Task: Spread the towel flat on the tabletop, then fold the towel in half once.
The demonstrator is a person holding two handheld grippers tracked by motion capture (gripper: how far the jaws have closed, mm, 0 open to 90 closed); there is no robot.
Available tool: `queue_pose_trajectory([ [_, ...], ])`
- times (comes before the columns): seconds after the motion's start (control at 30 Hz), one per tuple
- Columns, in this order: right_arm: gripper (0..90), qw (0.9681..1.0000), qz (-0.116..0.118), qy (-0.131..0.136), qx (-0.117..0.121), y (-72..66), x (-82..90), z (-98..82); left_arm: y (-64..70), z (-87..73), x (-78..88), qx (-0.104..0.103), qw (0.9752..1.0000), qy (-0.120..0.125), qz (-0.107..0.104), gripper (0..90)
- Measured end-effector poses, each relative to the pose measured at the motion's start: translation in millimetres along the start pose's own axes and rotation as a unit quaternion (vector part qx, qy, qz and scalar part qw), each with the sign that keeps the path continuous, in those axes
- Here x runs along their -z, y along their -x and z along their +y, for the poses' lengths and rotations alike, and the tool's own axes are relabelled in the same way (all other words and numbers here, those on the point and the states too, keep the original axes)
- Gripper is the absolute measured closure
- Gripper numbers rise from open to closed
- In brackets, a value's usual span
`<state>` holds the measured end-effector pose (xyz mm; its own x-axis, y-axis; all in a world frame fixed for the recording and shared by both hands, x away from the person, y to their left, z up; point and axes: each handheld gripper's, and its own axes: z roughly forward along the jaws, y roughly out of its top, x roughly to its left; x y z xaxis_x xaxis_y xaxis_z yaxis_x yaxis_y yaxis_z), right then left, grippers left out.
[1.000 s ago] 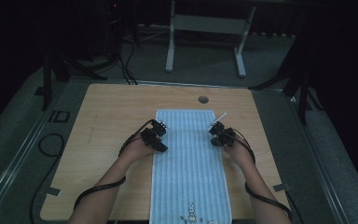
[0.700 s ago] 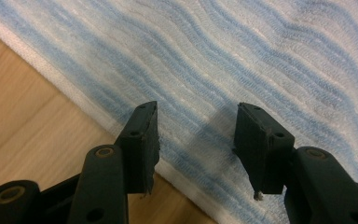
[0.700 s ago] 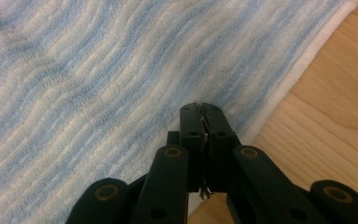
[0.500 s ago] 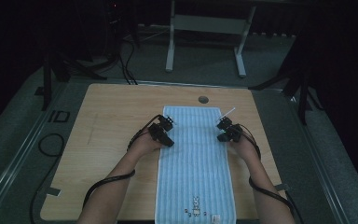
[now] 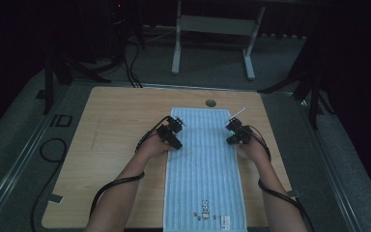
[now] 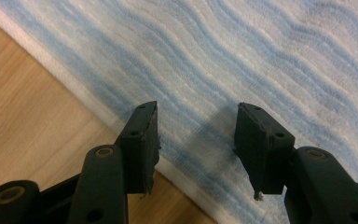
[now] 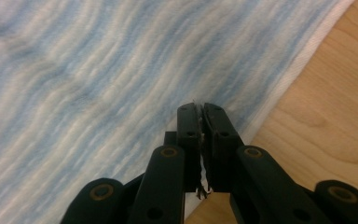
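A blue-and-white striped towel [image 5: 205,169] lies flat lengthwise on the wooden table [image 5: 116,145], with a small rabbit print near its near end. My left gripper [image 5: 174,135] is at the towel's left edge. In the left gripper view it [image 6: 196,140] stands open just above the towel [image 6: 261,46], its pads apart with nothing pinched. My right gripper [image 5: 235,131] is at the towel's right edge. In the right gripper view it [image 7: 200,109] is shut, with a thin white strip of the towel's hem [image 7: 270,93] between the pads. Its jaws have just eased slightly.
A round cable hole [image 5: 210,103] sits in the table just beyond the towel's far end. Bare wood flanks the towel on both sides. A metal stand [image 5: 212,29] rises behind the table, and cables [image 5: 48,150] lie on the floor at the left.
Both hands have moved away from the person toward the table's far side. The towel has slid a little that way with them.
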<state>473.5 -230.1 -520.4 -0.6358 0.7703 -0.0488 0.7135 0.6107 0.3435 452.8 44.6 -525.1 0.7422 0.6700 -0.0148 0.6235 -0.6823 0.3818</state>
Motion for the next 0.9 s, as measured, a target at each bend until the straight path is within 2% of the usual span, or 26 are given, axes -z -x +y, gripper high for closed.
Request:
queue_pose_trajectory([
  [0.07, 83.2, 1.0, 0.004, 0.008, 0.001, -2.0, 4.1, -1.9, -0.4, -2.8, 4.1, -0.003, 1.0, -0.001, 0.004, 49.1],
  [0.17, 78.4, 0.9998, -0.002, 0.015, 0.009, -0.3, 11.2, -5.6, -4.1, -8.8, 13.5, 0.01, 0.9999, 0.005, 0.009, 49.0],
  [0.27, 73.4, 0.9998, -0.005, 0.018, -0.002, 5.6, 19.7, -10.3, -8.7, -17.8, 23.4, 0.022, 0.9996, 0.013, 0.016, 49.0],
  [0.33, 72.5, 0.9998, -0.002, 0.017, -0.01, 10.1, 24.8, -13.2, -12.5, -24.5, 28.5, 0.029, 0.9994, 0.015, 0.014, 49.1],
  [0.37, 72.3, 0.9998, -0.004, 0.017, -0.01, 12.0, 27.0, -14.2, -16.2, -29.9, 32.6, 0.036, 0.999, 0.017, 0.02, 49.0],
  [0.53, 66.2, 0.9996, 0.0, 0.019, -0.023, 19.2, 33.5, -14.7, -23.7, -34.1, 37.3, 0.056, 0.9978, 0.029, 0.019, 49.0],
  [0.6, 63.9, 0.9994, 0.009, 0.019, -0.028, 19.3, 32.9, -13.7, -25.0, -33.4, 37.5, 0.062, 0.9973, 0.036, 0.014, 49.0],
  [0.67, 61.7, 0.9994, 0.01, 0.015, -0.028, 18.6, 30.1, -12.5, -25.1, -32.1, 35.6, 0.06, 0.9974, 0.035, 0.02, 48.9],
  [0.73, 61.2, 0.9994, 0.01, 0.014, -0.029, 19.0, 28.1, -11.9, -25.8, -31.7, 33.8, 0.061, 0.9974, 0.035, 0.018, 48.0],
  [0.9, 57.8, 0.9989, 0.009, 0.002, -0.045, 24.3, 16.2, -7.9, -29.3, -31.0, 18.8, 0.07, 0.9969, 0.034, 0.014, 48.1],
])
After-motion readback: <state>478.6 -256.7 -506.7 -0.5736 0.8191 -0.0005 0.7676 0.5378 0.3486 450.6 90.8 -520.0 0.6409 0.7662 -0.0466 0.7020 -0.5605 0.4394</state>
